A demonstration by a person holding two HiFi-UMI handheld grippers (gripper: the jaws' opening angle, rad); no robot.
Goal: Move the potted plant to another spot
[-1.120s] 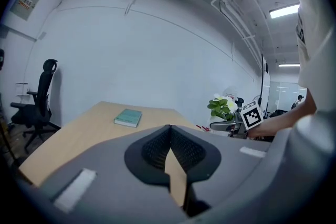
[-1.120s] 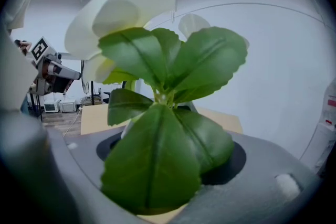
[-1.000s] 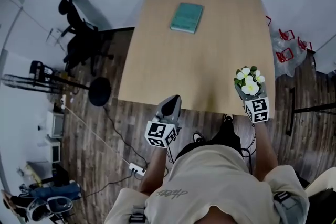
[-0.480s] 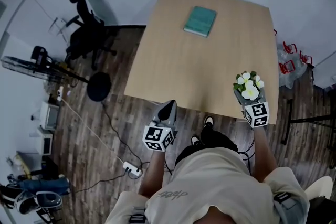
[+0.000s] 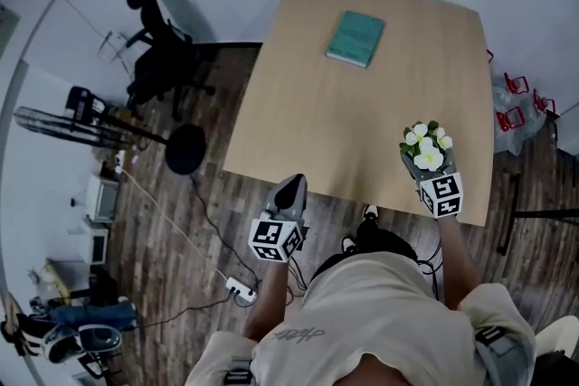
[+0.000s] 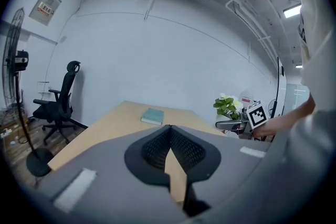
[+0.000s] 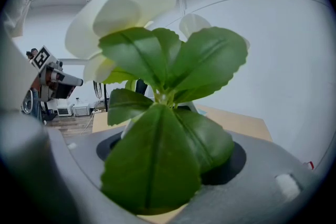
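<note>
The potted plant (image 5: 425,146), green leaves with white flowers, hangs over the table's (image 5: 362,122) near right corner. My right gripper (image 5: 425,162) is shut on it. In the right gripper view its leaves (image 7: 168,128) fill the frame and hide the pot. My left gripper (image 5: 290,192) hangs just off the table's near edge, shut with nothing in it; its tips (image 6: 169,128) meet in the left gripper view. That view also catches the plant (image 6: 227,107) and the right gripper (image 6: 236,125) at the right.
A teal book (image 5: 355,38) lies at the table's far side. A black office chair (image 5: 163,59) and a fan with a round base (image 5: 185,149) stand to the left. A power strip (image 5: 241,289) and cables lie on the floor. Red items (image 5: 516,99) sit beyond the right edge.
The plant, still gripped, has moved a little left, away from the table's right edge. The left gripper's tip has come back off the table's near edge.
</note>
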